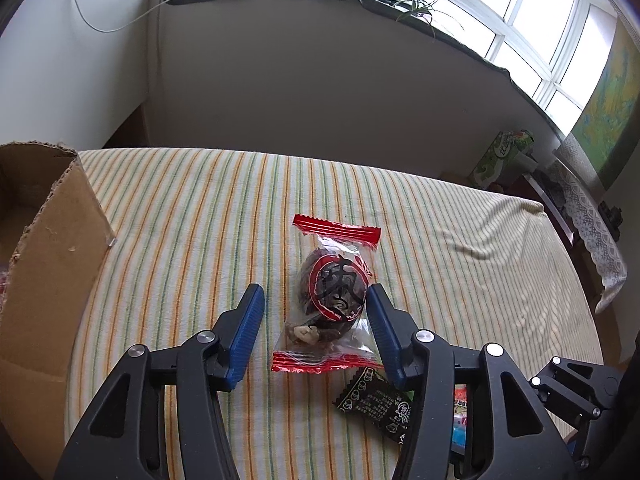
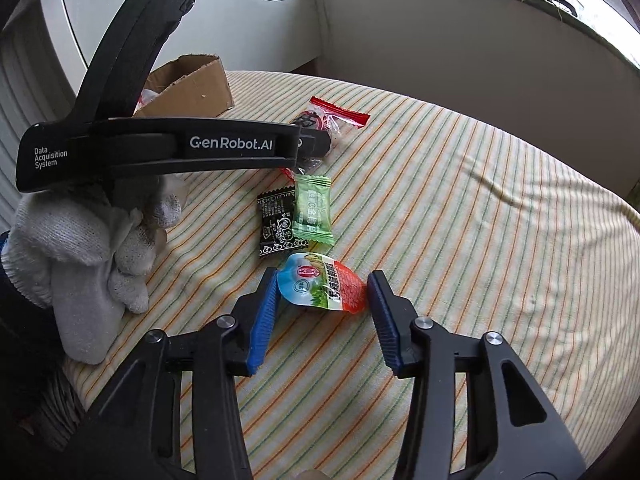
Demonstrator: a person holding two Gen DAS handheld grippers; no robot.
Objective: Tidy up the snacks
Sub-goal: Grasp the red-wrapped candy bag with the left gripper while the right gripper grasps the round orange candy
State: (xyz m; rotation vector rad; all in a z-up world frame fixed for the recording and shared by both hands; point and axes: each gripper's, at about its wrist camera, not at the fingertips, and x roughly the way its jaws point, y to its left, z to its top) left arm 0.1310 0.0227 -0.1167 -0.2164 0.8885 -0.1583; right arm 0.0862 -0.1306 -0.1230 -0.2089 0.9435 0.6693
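Observation:
A clear snack packet with red ends (image 1: 332,300) holds a dark date and lies on the striped cloth (image 1: 460,272). My left gripper (image 1: 315,290) is open around it: the right pad (image 1: 382,332) brushes the wrapper and the left pad stands clear. In the right wrist view a jelly cup with a blue, green and red lid (image 2: 324,288) lies between the fingers of my right gripper (image 2: 323,278), which is open. One pad (image 2: 266,316) touches the cup's edge; the other stands a sliver away. The red-ended packet (image 2: 340,114) lies farther back, partly under the left gripper's body (image 2: 232,144).
A cardboard box (image 1: 48,260) (image 2: 188,88) stands open at the left with something red inside. A black packet (image 2: 276,224) (image 1: 376,400) and a green packet (image 2: 312,210) lie side by side between the grippers. A white-gloved hand (image 2: 80,248) holds the left gripper. The cloth drops off at the right.

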